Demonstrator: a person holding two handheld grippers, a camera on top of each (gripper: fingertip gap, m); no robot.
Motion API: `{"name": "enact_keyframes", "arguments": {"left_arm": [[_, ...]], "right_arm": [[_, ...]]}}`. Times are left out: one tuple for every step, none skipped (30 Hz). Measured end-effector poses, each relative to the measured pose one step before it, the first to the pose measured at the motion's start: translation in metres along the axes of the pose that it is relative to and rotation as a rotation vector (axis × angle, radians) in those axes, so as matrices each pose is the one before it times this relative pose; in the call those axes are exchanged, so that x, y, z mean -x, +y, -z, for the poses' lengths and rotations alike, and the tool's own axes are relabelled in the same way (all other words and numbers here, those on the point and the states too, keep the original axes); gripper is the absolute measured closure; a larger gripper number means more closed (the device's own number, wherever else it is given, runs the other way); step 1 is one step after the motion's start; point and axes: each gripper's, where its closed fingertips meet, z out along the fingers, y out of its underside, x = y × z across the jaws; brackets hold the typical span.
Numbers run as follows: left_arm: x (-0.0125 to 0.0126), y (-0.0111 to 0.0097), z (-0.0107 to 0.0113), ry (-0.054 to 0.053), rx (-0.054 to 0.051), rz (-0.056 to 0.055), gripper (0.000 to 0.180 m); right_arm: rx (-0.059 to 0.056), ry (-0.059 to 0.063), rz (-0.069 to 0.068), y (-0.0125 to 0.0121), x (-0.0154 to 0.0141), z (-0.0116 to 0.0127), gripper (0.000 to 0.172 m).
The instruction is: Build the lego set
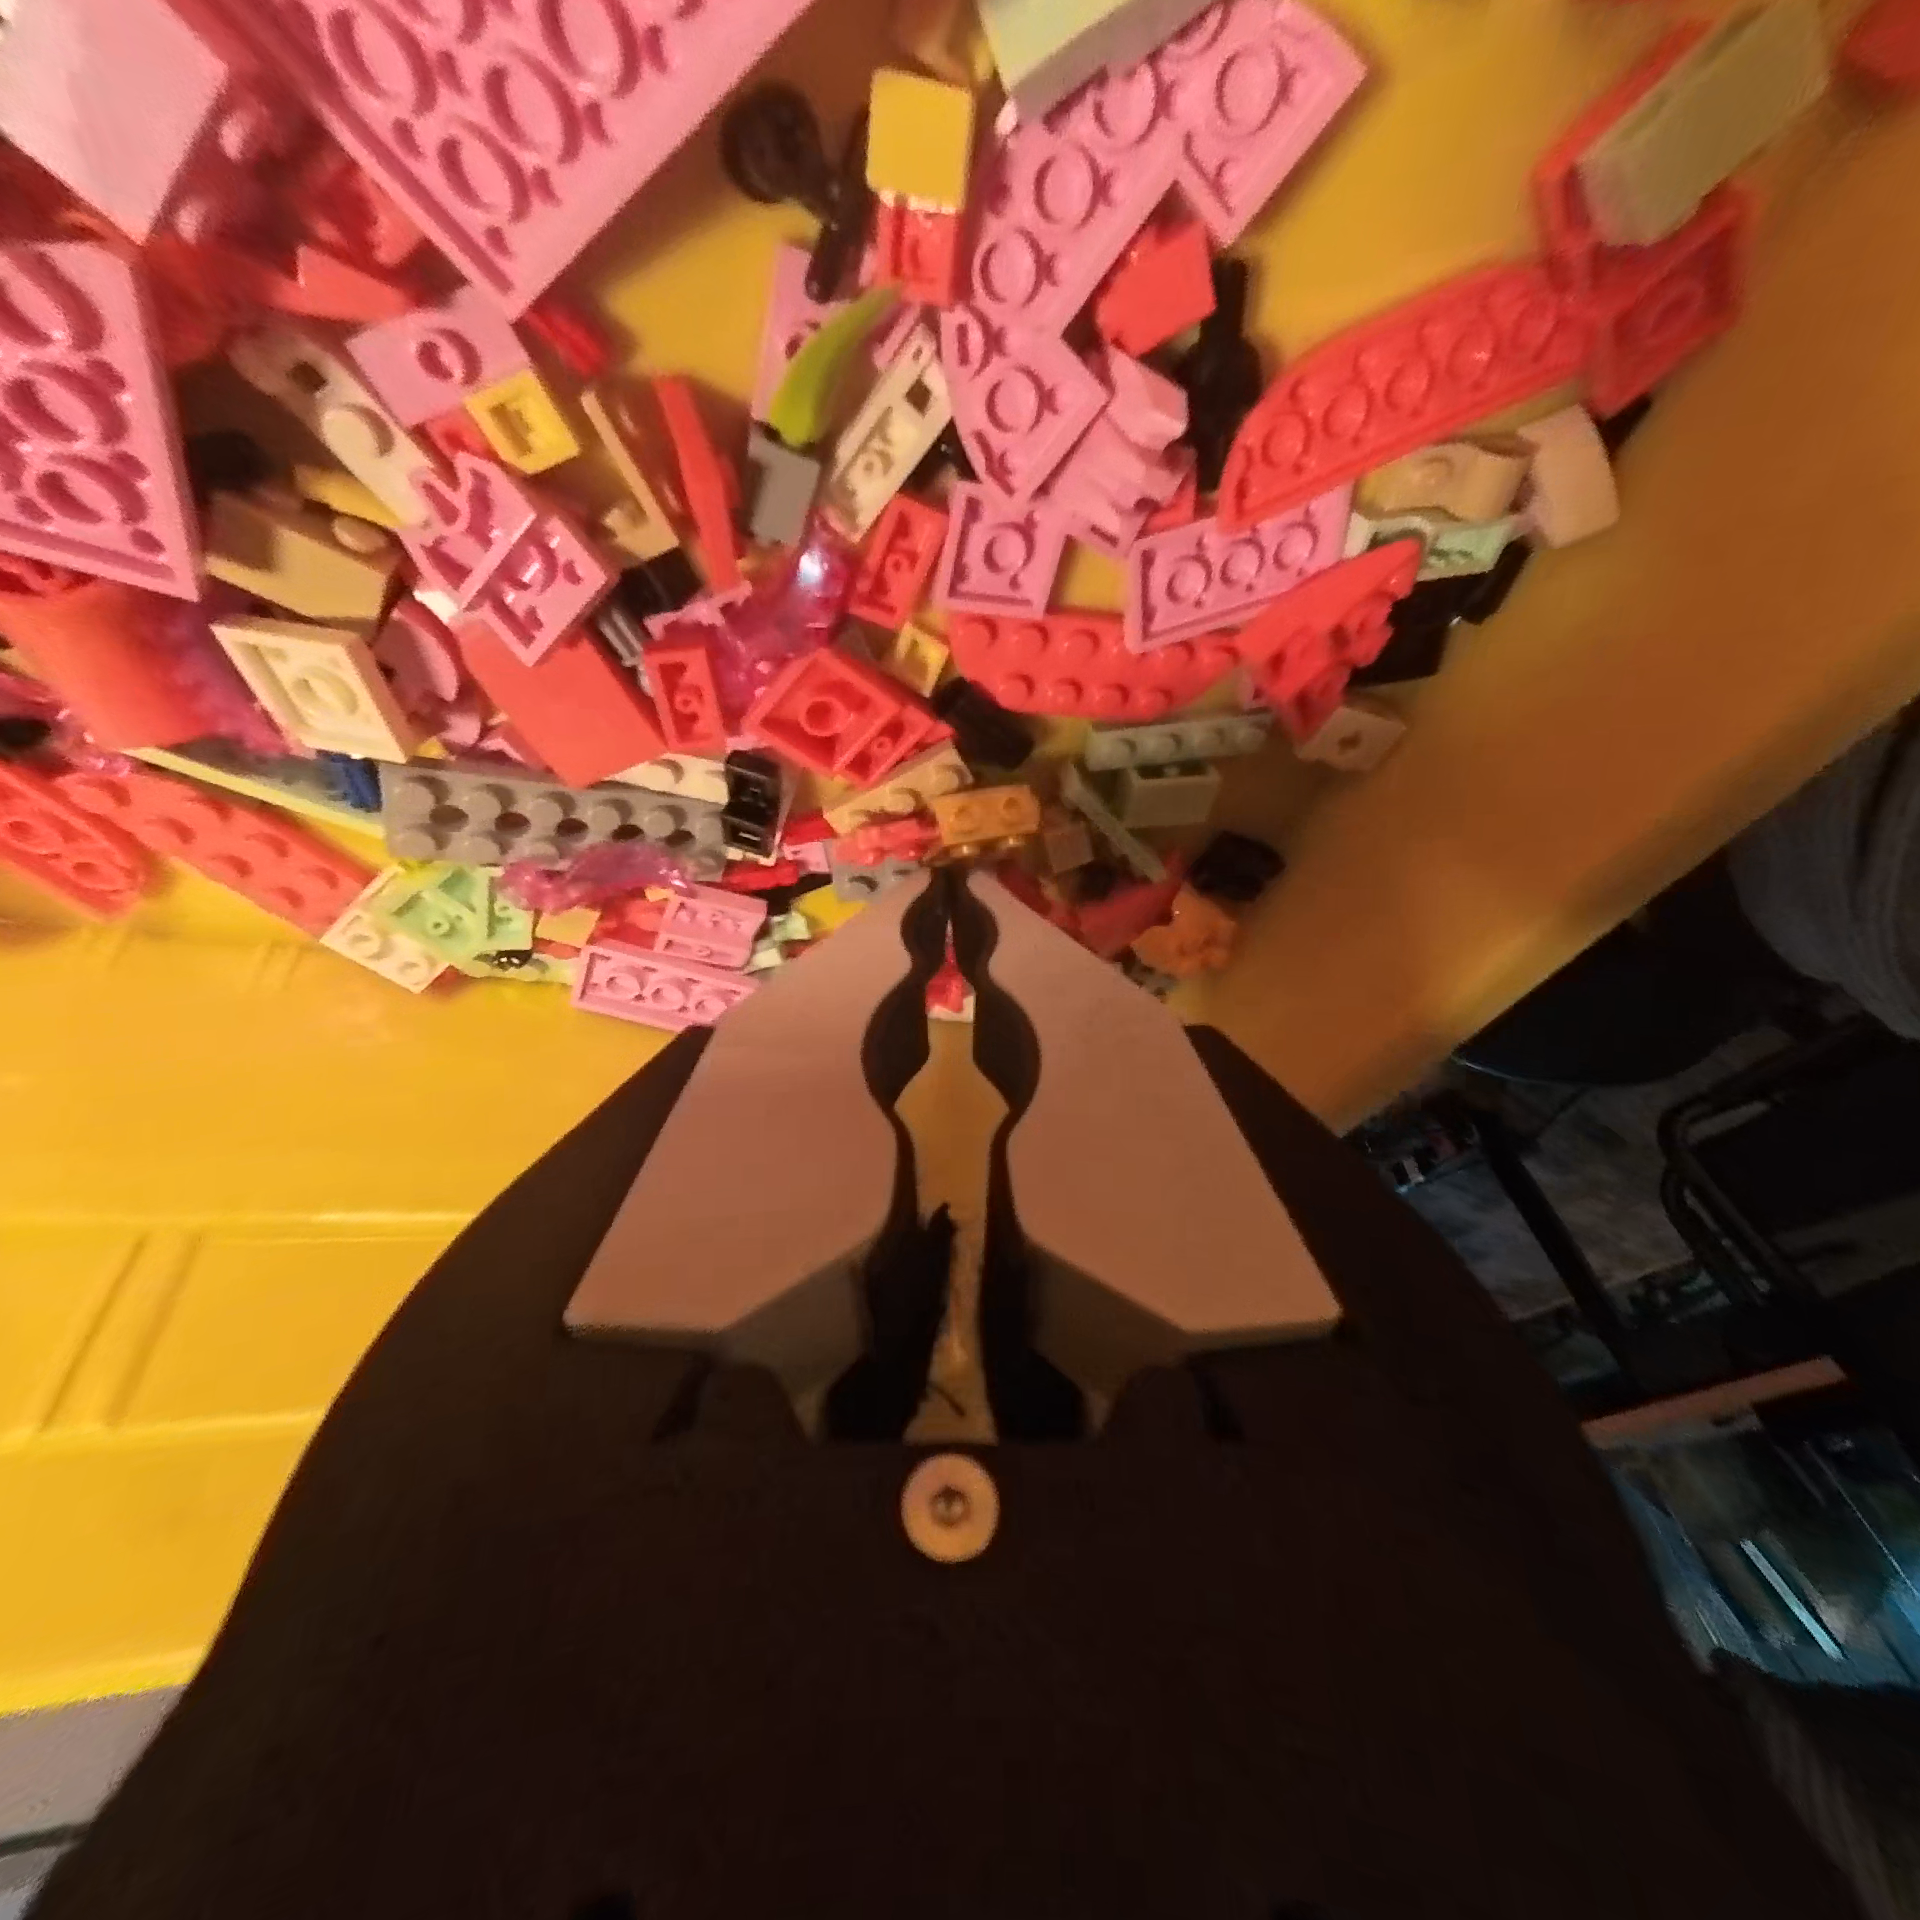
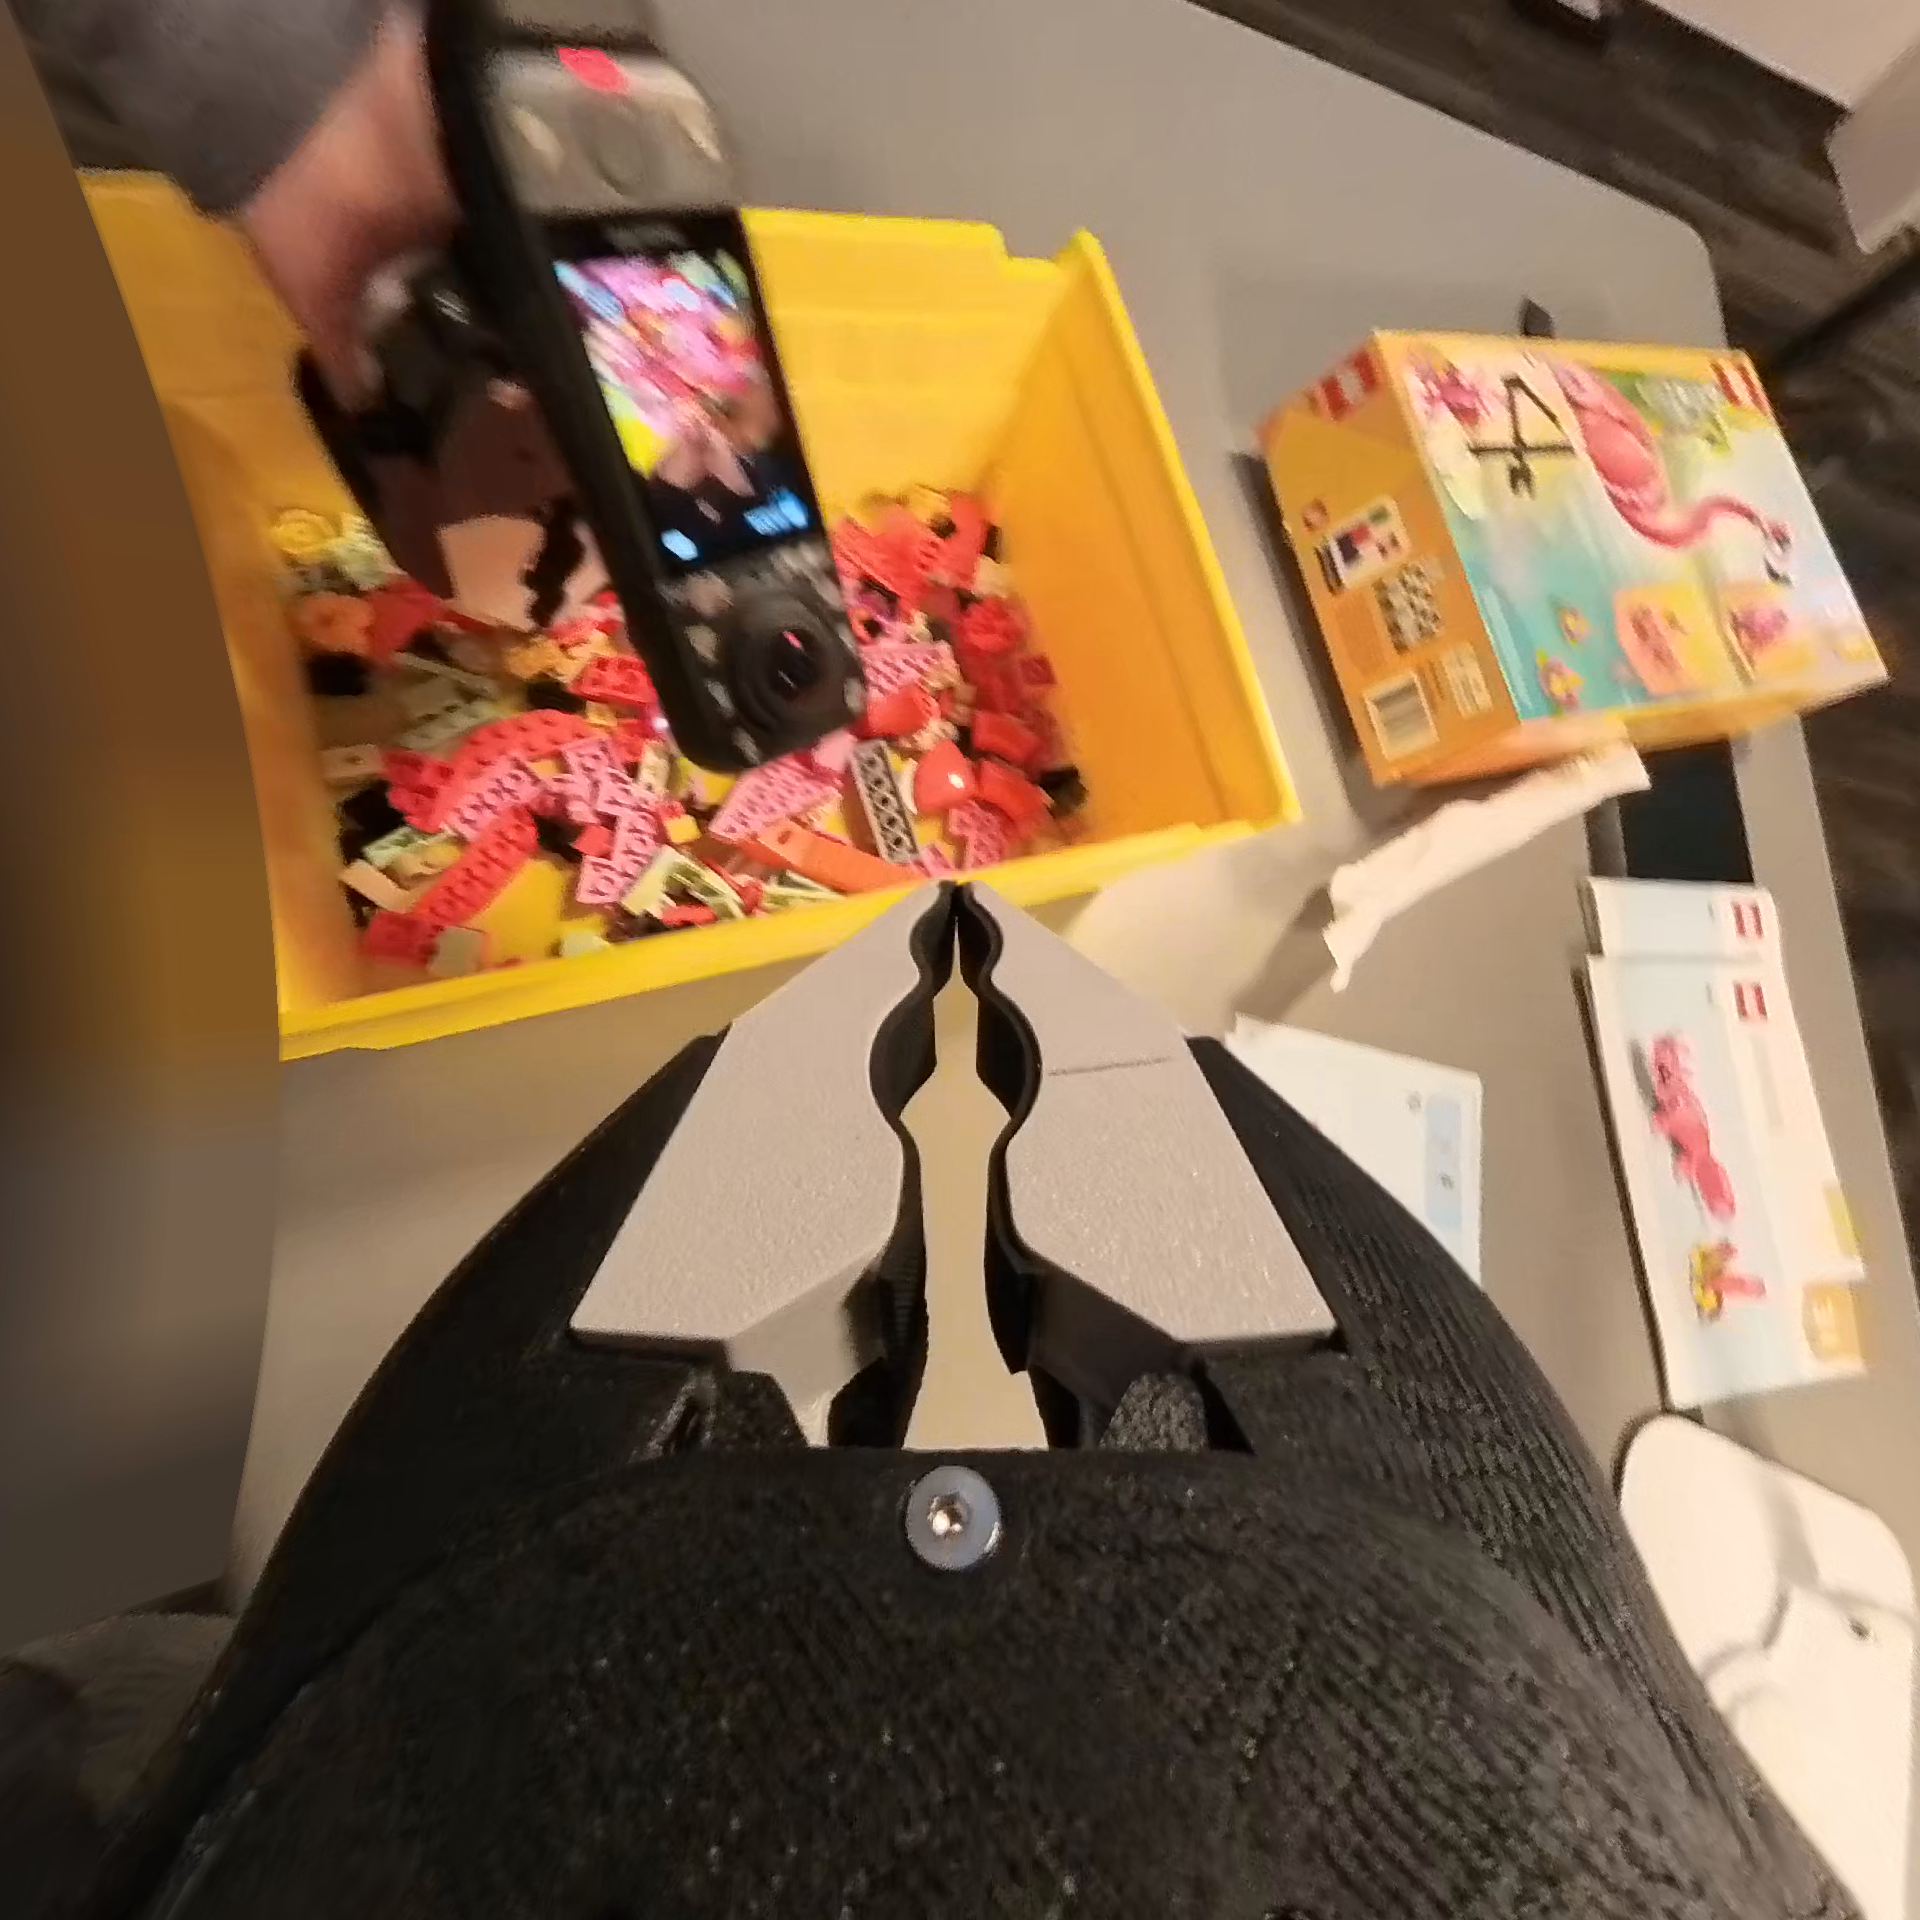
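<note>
Bricks [image 1: 852, 582] fill the yellow bin [image 2: 1143, 582], a big pile of pink, red, grey and pale ones. The left gripper [image 1: 951, 878] reaches down into the bin. Its tips are closed together, right at a small orange brick [image 1: 987, 816] near the edge of the pile. I cannot tell if the tips pinch it or only touch it. The right gripper [image 2: 954, 891] hangs over the grey table [image 2: 1299, 187], just outside the bin's front wall. It points at the bin, tips shut, holding nothing. A picture box [image 2: 1558, 561] and some booklets [image 2: 1725, 1174] lie to the right.
</note>
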Motion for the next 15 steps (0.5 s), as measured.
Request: {"name": "enact_keyframes", "arguments": {"left_arm": [[0.00083,-0.00247,0.00237,-0.0107,-0.0190,0.0038,0.180],[0.00168,-0.00322,0.00305,-0.0157,-0.0240,0.0087,0.180],[0.00240,-0.00346,0.00375,-0.0175,-0.0257,0.0161,0.180],[0.00278,-0.00326,0.00374,-0.0166,-0.0256,0.0207,0.180],[0.00326,-0.00297,0.00345,-0.0158,-0.0259,0.0218,0.180],[0.00392,-0.00282,0.00322,-0.0169,-0.0266,0.0213,0.180],[0.00376,-0.00265,0.00279,-0.0133,-0.0262,0.0216,0.180],[0.00301,-0.00279,0.00280,-0.0081,-0.0267,0.0204,0.180],[0.00311,-0.00309,0.00287,-0.0075,-0.0285,0.0175,0.180],[0.00295,-0.00298,0.00313,-0.0068,-0.0261,0.0144,0.180],[0.00286,-0.00277,0.00311,-0.0075,-0.0232,0.0116,0.180],[0.00316,-0.00306,0.00317,-0.0114,-0.0238,0.0081,0.180],[0.00306,-0.00330,0.00299,-0.0130,-0.0234,0.0042,0.180],[0.00231,-0.00284,0.00252,-0.0105,-0.0199,0.0016,0.180],[0.00146,-0.00234,0.00212,-0.0073,-0.0155,0.0000,0.180]], "right_arm": [[0.0014,0.0105,-0.0150,0.00310,-0.00342,0.00233,0.172],[0.0008,0.0107,-0.0147,0.00320,-0.00320,0.00292,0.172],[0.0031,0.0122,-0.0153,0.00398,-0.00319,0.00370,0.172],[0.0052,0.0125,-0.0146,0.00508,-0.00295,0.00443,0.172],[0.0021,0.0116,-0.0145,0.00560,-0.00294,0.00521,0.172],[0.0002,0.0130,-0.0212,0.00570,-0.00379,0.00556,0.172],[0.0026,0.0177,-0.0286,0.00567,-0.00516,0.00528,0.172],[0.0050,0.0236,-0.0278,0.00512,-0.00595,0.00461,0.172],[0.0064,0.0297,-0.0230,0.00437,-0.00648,0.00364,0.172],[0.0119,0.0399,-0.0217,0.00346,-0.00747,0.00248,0.172],[0.0196,0.0441,-0.0186,0.00253,-0.00703,0.00119,0.172],[0.0182,0.0286,-0.0047,0.00080,-0.00331,-0.00047,0.172],[0.0089,0.0070,0.0151,-0.00142,0.00148,-0.00141,0.172],[0.0033,-0.0040,0.0279,-0.00268,0.00419,-0.00192,0.172],[0.0036,-0.0079,0.0285,-0.00290,0.00471,-0.00211,0.172]]}}
